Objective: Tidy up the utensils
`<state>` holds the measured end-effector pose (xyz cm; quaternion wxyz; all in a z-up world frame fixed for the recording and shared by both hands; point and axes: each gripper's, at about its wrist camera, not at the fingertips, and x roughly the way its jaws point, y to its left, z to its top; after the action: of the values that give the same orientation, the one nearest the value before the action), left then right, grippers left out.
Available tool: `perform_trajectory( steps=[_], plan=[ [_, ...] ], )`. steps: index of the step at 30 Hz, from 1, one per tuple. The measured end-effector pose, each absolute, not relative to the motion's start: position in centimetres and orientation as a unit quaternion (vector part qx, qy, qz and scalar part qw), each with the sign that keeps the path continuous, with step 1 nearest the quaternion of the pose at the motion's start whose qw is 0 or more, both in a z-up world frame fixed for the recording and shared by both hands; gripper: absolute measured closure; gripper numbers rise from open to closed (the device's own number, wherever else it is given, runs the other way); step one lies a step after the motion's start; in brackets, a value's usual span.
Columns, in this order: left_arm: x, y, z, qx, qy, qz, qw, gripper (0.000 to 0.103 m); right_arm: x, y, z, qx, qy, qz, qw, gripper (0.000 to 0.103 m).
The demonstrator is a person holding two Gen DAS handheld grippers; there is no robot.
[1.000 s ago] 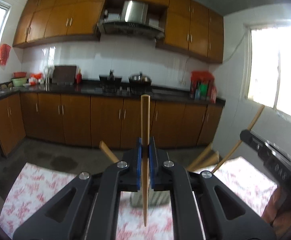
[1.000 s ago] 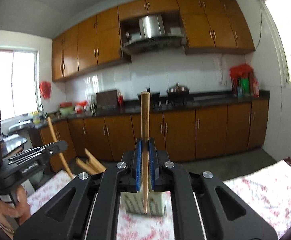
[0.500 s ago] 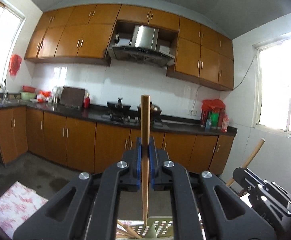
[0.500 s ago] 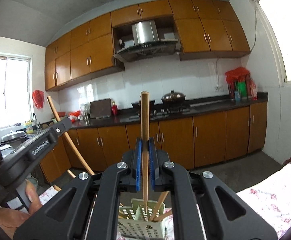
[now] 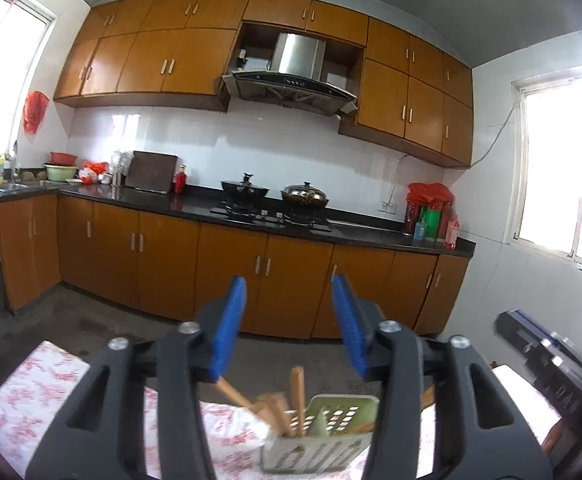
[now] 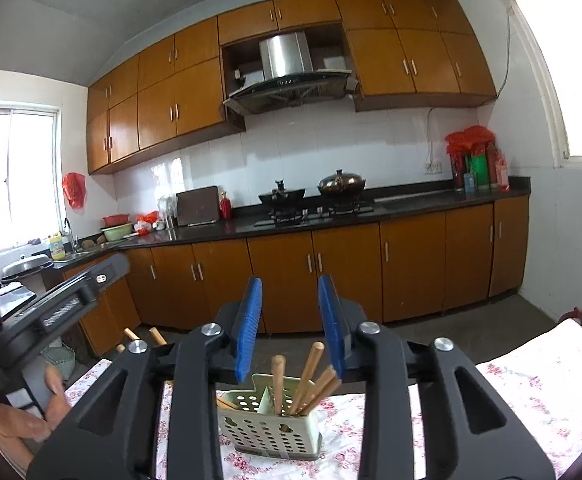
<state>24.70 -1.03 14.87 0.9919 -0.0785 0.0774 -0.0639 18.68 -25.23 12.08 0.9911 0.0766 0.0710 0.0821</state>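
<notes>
A pale green perforated utensil holder (image 6: 271, 426) stands on the floral tablecloth; it also shows in the left wrist view (image 5: 323, 444). Several wooden chopsticks (image 6: 307, 376) stand in it, leaning at different angles; they show in the left wrist view (image 5: 297, 400) too. My left gripper (image 5: 289, 324) is open and empty, just above the holder. My right gripper (image 6: 291, 324) is open and empty, above the holder's near side. The left gripper's body (image 6: 55, 312) shows at the left of the right wrist view.
The table with the floral cloth (image 6: 531, 384) runs left and right of the holder. Behind it are a grey floor, brown kitchen cabinets (image 5: 227, 276) and a dark counter with two pots (image 5: 275, 194). The right gripper's body (image 5: 547, 356) sits at the right.
Both grippers were shut on a chopstick held upright over the holder. Both have opened, and the chopsticks now stand in the holder.
</notes>
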Motion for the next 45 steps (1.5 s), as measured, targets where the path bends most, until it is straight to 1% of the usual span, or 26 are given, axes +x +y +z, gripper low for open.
perform_trajectory(
  steps=[1, 2, 3, 4, 5, 6, 7, 8, 10, 14, 17, 24, 32, 45],
  plan=[
    [23.8, -0.6, 14.9, -0.076, 0.076, -0.062, 0.992, 0.046, 18.2, -25.4, 12.2, 0.076, 0.068, 0.079, 0.992, 0.050],
    [22.4, 0.1, 14.8, -0.073, 0.077, -0.060, 0.993, 0.038, 17.3, -25.6, 12.3, 0.076, 0.066, 0.076, 0.992, 0.039],
    [21.3, 0.5, 14.7, -0.068, 0.077, -0.058, 0.993, 0.029, 16.1, -25.8, 12.2, 0.073, 0.065, 0.073, 0.993, 0.034],
    [19.7, 1.1, 14.3, -0.059, 0.077, -0.052, 0.994, 0.024, 15.5, -25.8, 12.1, 0.069, 0.065, 0.071, 0.993, 0.025],
    [18.4, 1.5, 13.9, -0.052, 0.077, -0.047, 0.995, 0.015, 14.9, -25.8, 11.9, 0.065, 0.066, 0.068, 0.993, 0.021],
    [17.3, 1.9, 13.6, -0.047, 0.076, -0.044, 0.995, 0.009, 13.6, -25.7, 11.3, 0.056, 0.070, 0.062, 0.994, 0.012],
    [15.8, 2.3, 12.9, -0.039, 0.079, -0.036, 0.995, 0.006, 13.2, -25.6, 11.0, 0.051, 0.072, 0.059, 0.994, 0.007],
    [14.9, 2.6, 12.4, -0.033, 0.084, -0.034, 0.995, 0.004, 12.5, -25.5, 10.6, 0.046, 0.077, 0.053, 0.995, 0.005],
    [13.0, 3.0, 11.2, -0.021, 0.100, -0.020, 0.995, 0.004, 11.3, -25.2, 9.4, 0.041, 0.092, 0.040, 0.994, 0.002],
    [9.3, 3.7, 7.9, -0.005, 0.121, 0.017, 0.992, 0.004, 8.8, -24.4, 7.3, 0.040, 0.108, 0.016, 0.993, 0.002],
    [7.1, 4.0, 5.8, -0.006, 0.135, 0.026, 0.991, 0.004, 7.6, -23.6, 5.7, 0.019, 0.124, 0.001, 0.992, 0.002],
    [4.5, 3.6, 2.2, 0.006, 0.159, 0.010, 0.987, 0.004, 5.8, -22.4, 1.7, -0.027, 0.169, -0.021, 0.985, 0.002],
    [3.9, 2.9, -0.2, 0.001, 0.184, -0.001, 0.983, 0.004, 4.1, -22.8, -0.9, 0.008, 0.179, 0.005, 0.984, 0.002],
    [3.8, 2.3, -2.0, 0.013, 0.206, 0.001, 0.979, 0.004, 3.6, -22.0, -2.8, 0.001, 0.204, 0.000, 0.979, 0.002]
  ],
)
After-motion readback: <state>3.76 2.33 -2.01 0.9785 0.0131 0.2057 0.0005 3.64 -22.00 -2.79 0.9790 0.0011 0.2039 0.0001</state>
